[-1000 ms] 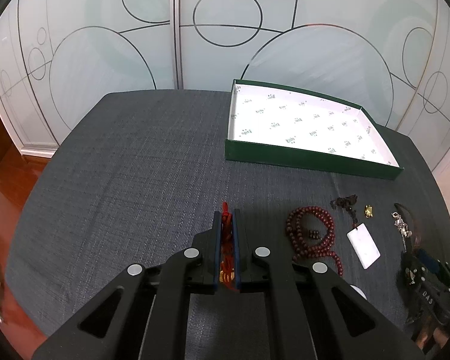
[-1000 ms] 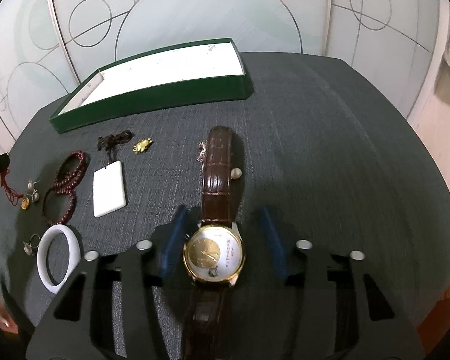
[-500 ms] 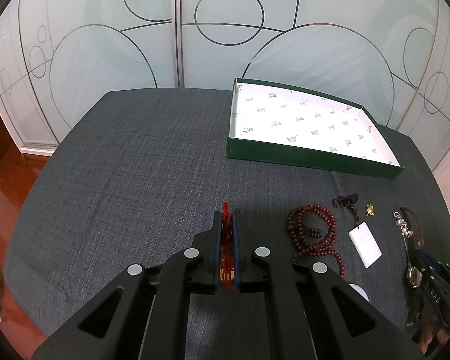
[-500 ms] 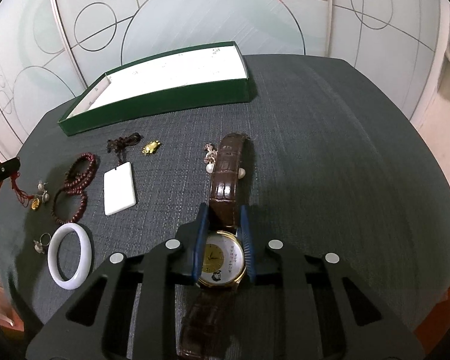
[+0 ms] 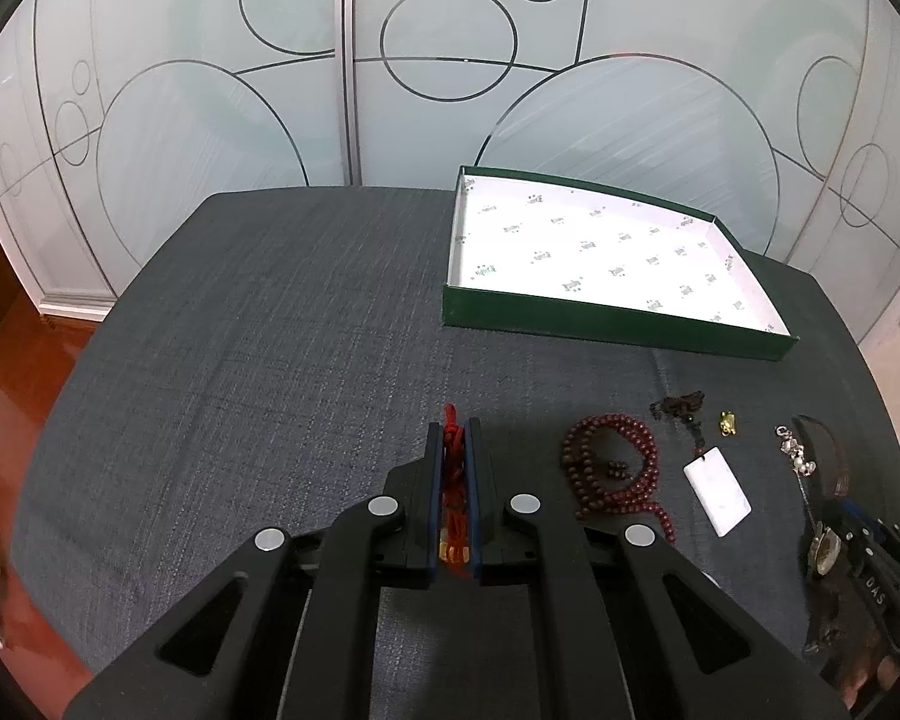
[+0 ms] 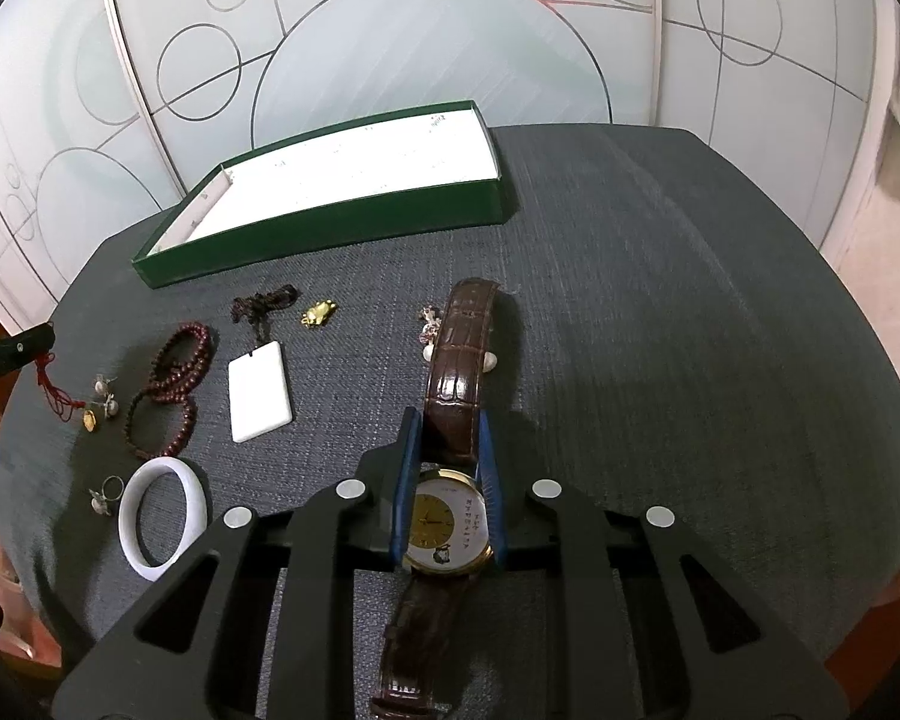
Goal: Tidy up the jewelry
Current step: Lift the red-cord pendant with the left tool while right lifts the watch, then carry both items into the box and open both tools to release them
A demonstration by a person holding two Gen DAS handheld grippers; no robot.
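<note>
Left wrist view: the left gripper (image 5: 455, 480) stands closed, its blue-lined jaws pinching a red knotted cord with a small gold charm (image 5: 453, 468), which fills the narrow gap between them. The dark grey woven tabletop (image 5: 258, 360) carries a shallow green box with a white printed lining (image 5: 606, 324) at the far right, nothing inside it. Nearer lie a coiled string of dark red beads (image 5: 615, 474), a white rectangular pendant on a dark cord (image 5: 717, 491), a small gold charm (image 5: 727, 423) and a silver pearl-set piece (image 5: 797, 457). The right gripper shows partly at the lower right edge.

Right wrist view: the right gripper (image 6: 447, 480) has just been closing its jaws; its blue pads now press the sides of a gold-cased wristwatch with a brown leather strap (image 6: 447, 525), the strap running forward between the fingers and curling upward. To the left on the tabletop rest a white bangle (image 6: 161, 525), a silver ring (image 6: 105, 495), and silver earrings (image 6: 105, 396) beside the beads. The green box sits beyond, well apart from the watch.
</note>
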